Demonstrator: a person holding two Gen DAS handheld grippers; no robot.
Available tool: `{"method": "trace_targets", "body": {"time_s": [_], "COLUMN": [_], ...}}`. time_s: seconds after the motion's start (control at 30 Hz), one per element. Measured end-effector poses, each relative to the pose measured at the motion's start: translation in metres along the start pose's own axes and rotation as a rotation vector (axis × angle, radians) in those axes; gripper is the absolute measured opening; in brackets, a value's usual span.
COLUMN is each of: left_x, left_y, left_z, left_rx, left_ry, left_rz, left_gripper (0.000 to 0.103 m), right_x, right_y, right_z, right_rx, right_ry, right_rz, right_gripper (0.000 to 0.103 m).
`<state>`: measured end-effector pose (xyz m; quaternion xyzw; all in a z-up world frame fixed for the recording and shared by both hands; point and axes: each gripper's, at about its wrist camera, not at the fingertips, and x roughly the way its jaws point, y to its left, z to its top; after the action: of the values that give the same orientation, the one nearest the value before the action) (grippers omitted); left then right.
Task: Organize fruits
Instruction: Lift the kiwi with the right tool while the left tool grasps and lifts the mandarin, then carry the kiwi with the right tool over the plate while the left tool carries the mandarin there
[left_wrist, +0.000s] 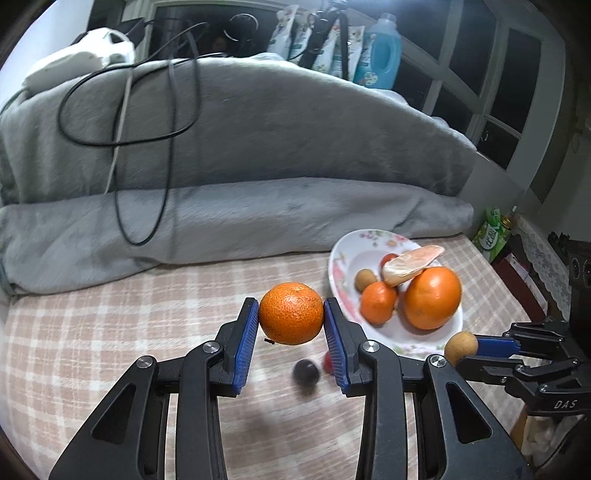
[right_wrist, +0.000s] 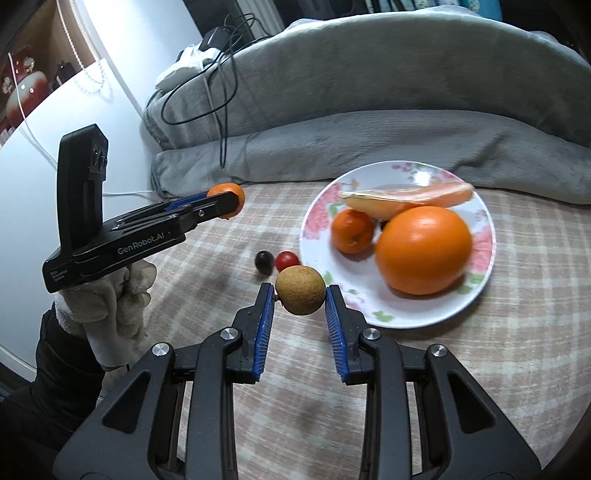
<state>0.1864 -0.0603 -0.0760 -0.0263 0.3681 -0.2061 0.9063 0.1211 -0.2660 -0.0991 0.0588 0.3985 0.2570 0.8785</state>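
Orange and pebbled, the mandarin (left_wrist: 291, 313) sits pinched between the blue pads of the left gripper (left_wrist: 291, 317), lifted clear of the checked bedcover (left_wrist: 110, 332). The right gripper (right_wrist: 300, 297) is likewise clamped on a small tan longan (right_wrist: 300, 291), held just off the near rim of the floral plate (right_wrist: 402, 321). That plate lies toward the far right part of the bedcover, close to the folded grey blanket (left_wrist: 258, 147), and already carries a large orange (right_wrist: 424, 249), a smaller mandarin-like fruit (right_wrist: 352, 230), a peeled citrus segment (right_wrist: 406, 199) resting across the top, and, seen from the left wrist, another tan fruit (left_wrist: 365, 278) behind them. A dark grape (right_wrist: 264, 261) and a red cherry tomato (right_wrist: 287, 260) lie loose on the cover just beside the plate's left rim. The step in hand looks like carrying both fruits to the plate. To do it well, I would bring the longan in low over the near rim and release it into the bare white patch in front of the large orange, so it cannot roll off. The mandarin should go to the open left side of the plate, set down before the pads part rather than dropped, since a knock could tip the segment or push the pile. One gripper at a time seems wise, as the two would crowd each other over the rim.
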Motion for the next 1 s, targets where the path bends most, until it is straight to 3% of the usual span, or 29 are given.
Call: {"method": "trace_targets", "body": {"time_s": [0.67, 1.0], "left_x": [0.018, 0.019], "left_y": [-0.045, -0.057], "left_z": [0.018, 0.008], "left_rx": [0.061, 0.066], "left_ry": [0.004, 0.017], "left_rz": [-0.080, -0.098], "left_gripper": [0.034, 0.034], "right_x": [-0.013, -0.028], "right_y": [-0.025, -0.056], "right_z": [-0.002, 0.003], "right_rx": [0.035, 0.070], "right_ry": [-0.021, -0.056], "right_rz": [-0.032, -0.105], "right_gripper": [0.030, 0.030]}}
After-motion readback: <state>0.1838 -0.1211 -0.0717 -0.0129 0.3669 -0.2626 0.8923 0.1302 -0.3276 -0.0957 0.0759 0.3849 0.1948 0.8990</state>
